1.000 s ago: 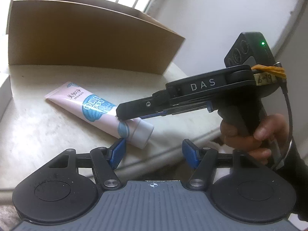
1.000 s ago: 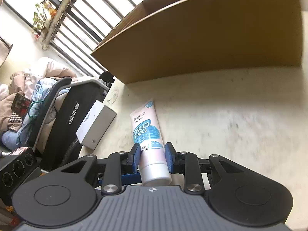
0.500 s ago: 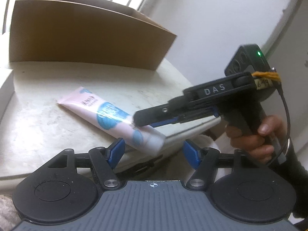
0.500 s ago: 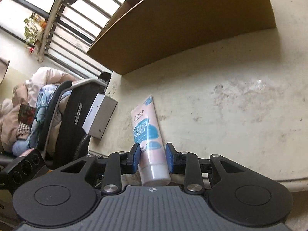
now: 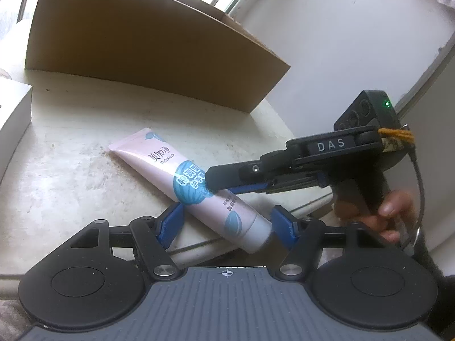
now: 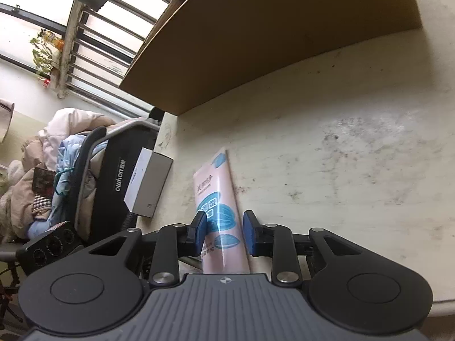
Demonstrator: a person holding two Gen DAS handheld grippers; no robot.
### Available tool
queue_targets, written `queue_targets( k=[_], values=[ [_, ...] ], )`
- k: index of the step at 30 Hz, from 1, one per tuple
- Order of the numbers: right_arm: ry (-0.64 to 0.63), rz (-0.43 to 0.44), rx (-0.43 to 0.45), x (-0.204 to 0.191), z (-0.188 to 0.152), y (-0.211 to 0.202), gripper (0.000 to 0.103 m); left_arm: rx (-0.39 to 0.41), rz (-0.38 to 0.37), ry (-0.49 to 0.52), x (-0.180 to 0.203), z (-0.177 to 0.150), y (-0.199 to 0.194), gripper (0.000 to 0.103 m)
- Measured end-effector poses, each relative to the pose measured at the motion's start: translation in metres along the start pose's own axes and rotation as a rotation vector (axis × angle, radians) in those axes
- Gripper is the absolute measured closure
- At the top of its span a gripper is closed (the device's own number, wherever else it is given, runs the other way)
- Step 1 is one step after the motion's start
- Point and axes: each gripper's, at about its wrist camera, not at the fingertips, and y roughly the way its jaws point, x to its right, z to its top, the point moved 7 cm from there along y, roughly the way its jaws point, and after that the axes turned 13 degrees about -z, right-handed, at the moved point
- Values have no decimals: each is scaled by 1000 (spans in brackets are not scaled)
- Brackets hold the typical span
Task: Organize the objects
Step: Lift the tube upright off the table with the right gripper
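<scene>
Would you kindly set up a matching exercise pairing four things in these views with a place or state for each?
Things:
1. pink tube
2. cardboard box
3. right gripper
4. left gripper

Places or states:
A. open, cap end of the tube between its pads
B. standing at the back of the table
C. lying flat, cap end past the table edge
D. shut on the tube

Pairs: 1-C, 2-B, 3-D, 4-A
</scene>
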Motion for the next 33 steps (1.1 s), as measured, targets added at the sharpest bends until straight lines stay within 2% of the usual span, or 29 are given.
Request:
queue_targets(
  k=[6,17,23,26,33],
  values=[
    [-6,15,7,-2,2,2,73,24,-6,1,-1,4,6,36],
    [42,65,32,3,5,6,72,51,34,38,0,6,6,34],
    [105,113,42,8,6,10,72,51,68,65,6,3,4,34],
    [146,150,19,11,3,11,72,42,82,76,10,1,2,35],
    [195,215,-3,14,-3,9,72,22,72,78,16,-6,0,41]
  ],
)
